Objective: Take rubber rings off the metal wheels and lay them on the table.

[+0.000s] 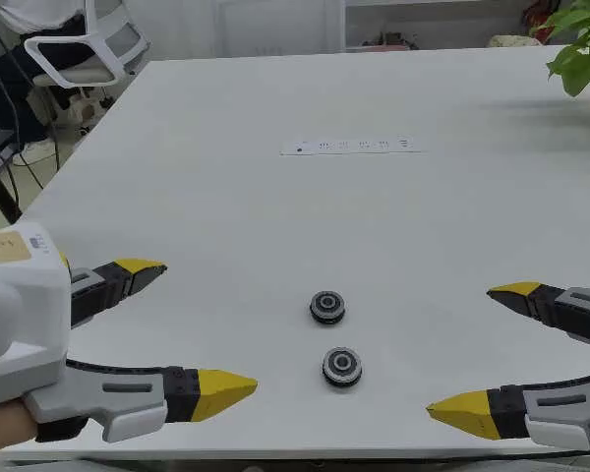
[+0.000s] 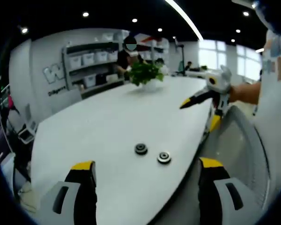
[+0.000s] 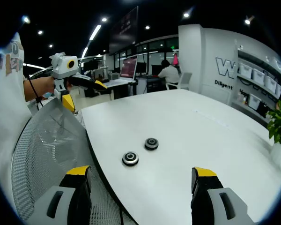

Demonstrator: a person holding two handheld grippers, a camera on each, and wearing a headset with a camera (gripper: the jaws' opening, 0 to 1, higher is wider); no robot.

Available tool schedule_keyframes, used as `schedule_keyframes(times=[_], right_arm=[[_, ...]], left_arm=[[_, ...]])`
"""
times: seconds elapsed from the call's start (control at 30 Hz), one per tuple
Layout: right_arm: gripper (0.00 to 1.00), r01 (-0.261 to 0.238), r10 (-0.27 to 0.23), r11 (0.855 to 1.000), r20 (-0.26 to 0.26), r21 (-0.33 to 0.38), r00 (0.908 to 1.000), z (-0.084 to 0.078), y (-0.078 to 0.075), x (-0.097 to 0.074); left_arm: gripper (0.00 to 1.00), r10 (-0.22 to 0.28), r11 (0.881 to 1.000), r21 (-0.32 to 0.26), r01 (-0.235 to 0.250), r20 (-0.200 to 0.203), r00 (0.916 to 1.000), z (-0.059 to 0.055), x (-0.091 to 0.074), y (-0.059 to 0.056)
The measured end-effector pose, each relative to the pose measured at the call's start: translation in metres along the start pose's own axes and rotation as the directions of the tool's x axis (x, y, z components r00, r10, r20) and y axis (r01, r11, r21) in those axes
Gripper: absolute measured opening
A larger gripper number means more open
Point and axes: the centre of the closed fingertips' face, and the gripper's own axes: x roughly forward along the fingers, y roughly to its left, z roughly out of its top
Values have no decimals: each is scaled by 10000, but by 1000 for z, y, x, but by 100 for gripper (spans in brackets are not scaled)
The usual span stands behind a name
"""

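Both tongs hang low over the near side of the counter [image 1: 275, 216]. The left tongs [image 1: 206, 327] and the right tongs [image 1: 459, 349] are each spread wide and hold nothing, their yellow tips turned inward towards one another. Between them lie the near wheel [image 1: 342, 367] and the far wheel [image 1: 327, 307], close together but apart, and no tip touches either. Each wheel rests flat with its hub up, so its axis stands upright off the counter. The dark rings [image 1: 359, 368] wrap the rims and have not yet been taken off. From the left tongs the pair lies ahead and to the right; from the right tongs, ahead and to the left. In the left gripper view the wheels show ahead between the spread jaws, and in the right gripper view they do the same. We judge the gap about equal on both sides, so neither tongs is plainly nearer, though the near wheel sits closest to the lower tip of each. We reckon the task is at its start. The coming move likely calls for one tongs to close in and pin a wheel while the other comes in low at the rim to catch its ring.
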Motion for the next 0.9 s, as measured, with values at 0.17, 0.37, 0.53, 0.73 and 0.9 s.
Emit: schedule_keyframes(times=[0.17, 0.37, 0.53, 0.73, 0.9], right_arm=[[88, 67, -67, 10000, -8, 2, 10000, -1, 0, -2], [88, 131, -131, 9999, -27, 46, 9999, -2, 0, -3], [87, 138, -137, 9998, -106, 137, 9999, -3, 1, -4], [87, 100, -100, 9999, -110, 12, 9999, -2, 3, -3], [86, 82, -83, 9999, -181, -58, 9998, -2, 6, -2]], left_arm=[[90, -43, 10000, -32, 43, 1, 10000, -2, -1, -2], [90, -56, 10000, -44, 56, -7, 10000, -3, -2, -4], [90, -54, 10000, -28, 54, 3, 10000, -4, -3, -5], [90, -13, 10000, -54, 13, 26, 10000, -5, -7, -5], [89, -42, 10000, -69, 42, -1, 10000, -7, -9, -6]])
